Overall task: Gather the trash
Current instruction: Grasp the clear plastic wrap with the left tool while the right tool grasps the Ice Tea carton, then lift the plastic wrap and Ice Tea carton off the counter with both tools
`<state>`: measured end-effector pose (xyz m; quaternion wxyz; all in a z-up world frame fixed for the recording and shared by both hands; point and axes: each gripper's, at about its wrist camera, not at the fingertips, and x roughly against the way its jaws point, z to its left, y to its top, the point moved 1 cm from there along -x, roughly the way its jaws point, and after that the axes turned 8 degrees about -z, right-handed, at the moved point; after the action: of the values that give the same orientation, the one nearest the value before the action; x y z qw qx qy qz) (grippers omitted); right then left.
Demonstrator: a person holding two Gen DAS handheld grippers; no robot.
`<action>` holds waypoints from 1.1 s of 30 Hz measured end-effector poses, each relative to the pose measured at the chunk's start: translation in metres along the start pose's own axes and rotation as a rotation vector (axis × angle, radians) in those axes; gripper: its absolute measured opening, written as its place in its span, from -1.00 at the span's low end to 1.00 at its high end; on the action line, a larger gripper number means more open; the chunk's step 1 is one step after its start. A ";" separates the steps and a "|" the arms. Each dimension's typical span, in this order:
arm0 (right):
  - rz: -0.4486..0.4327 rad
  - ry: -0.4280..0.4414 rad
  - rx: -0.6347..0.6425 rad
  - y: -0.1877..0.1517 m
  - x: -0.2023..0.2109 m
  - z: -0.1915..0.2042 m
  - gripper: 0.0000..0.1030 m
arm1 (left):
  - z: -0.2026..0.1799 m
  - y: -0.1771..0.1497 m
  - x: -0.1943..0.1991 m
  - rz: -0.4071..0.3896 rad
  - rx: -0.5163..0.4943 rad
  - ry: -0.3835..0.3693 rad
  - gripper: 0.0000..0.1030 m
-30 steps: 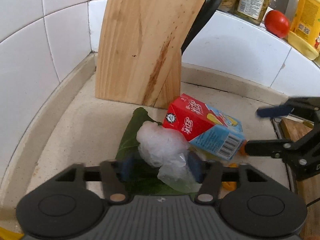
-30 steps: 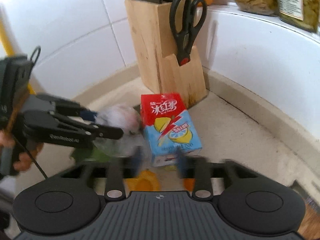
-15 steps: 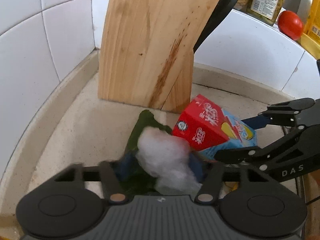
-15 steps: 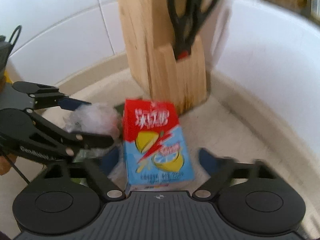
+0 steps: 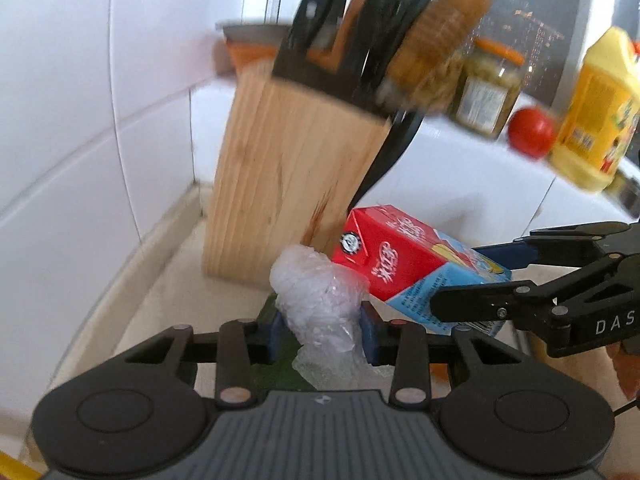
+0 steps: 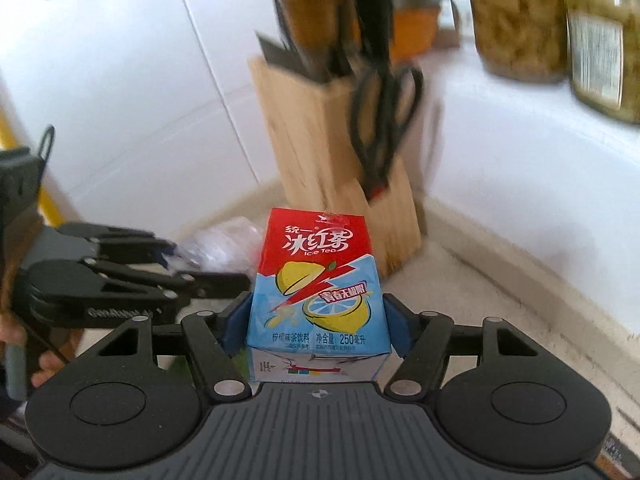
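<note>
A crumpled wad of clear plastic (image 5: pixel 316 288) sits between the blue pads of my left gripper (image 5: pixel 322 330), whose jaws are closing and press on it. It is held off the counter. A red and blue ice tea carton (image 6: pixel 316 264) stands upright between the pads of my right gripper (image 6: pixel 316 328), which is shut on its lower sides. From the left wrist view the carton (image 5: pixel 400 256) and right gripper (image 5: pixel 456 276) are just right of the wad. The right wrist view shows the left gripper (image 6: pixel 208 264) and wad (image 6: pixel 228 240) at the left. A green leaf (image 5: pixel 274 376) lies below the wad.
A wooden knife block (image 5: pixel 288 184) with knives and black scissors (image 6: pixel 384 120) stands in the tiled corner right behind both items. On the ledge are glass jars (image 5: pixel 488 92), a tomato (image 5: pixel 530 132) and a yellow bottle (image 5: pixel 592 112). The beige counter (image 6: pixel 480 300) lies below.
My left gripper closed on the plastic wad and rose with it. My right gripper moved in around the carton, gripped it and lifted it; the knife block now sits lower in view.
</note>
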<state>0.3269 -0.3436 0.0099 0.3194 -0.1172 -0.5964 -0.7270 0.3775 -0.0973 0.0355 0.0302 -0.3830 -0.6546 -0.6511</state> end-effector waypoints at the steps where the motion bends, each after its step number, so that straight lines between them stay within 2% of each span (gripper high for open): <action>1: -0.016 0.003 0.005 0.004 0.006 0.004 0.42 | -0.001 0.003 0.007 -0.017 0.002 -0.001 -0.38; 7: -0.100 0.027 0.024 0.021 0.040 0.024 0.42 | 0.001 0.013 0.052 -0.101 0.016 -0.003 -0.38; 16: -0.173 0.066 0.066 0.024 0.080 0.063 0.42 | -0.003 0.013 0.112 -0.193 0.027 0.006 -0.38; 24: -0.207 0.098 0.123 0.022 0.107 0.110 0.42 | 0.001 -0.005 0.172 -0.266 0.056 0.023 -0.38; 33: -0.202 0.174 0.182 0.012 0.115 0.172 0.42 | 0.020 -0.037 0.239 -0.304 0.104 0.091 -0.38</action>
<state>0.2093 -0.2204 0.1276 0.3047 0.0363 -0.6387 -0.7057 0.1978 0.0361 0.1305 -0.0194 -0.2476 -0.7359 -0.6299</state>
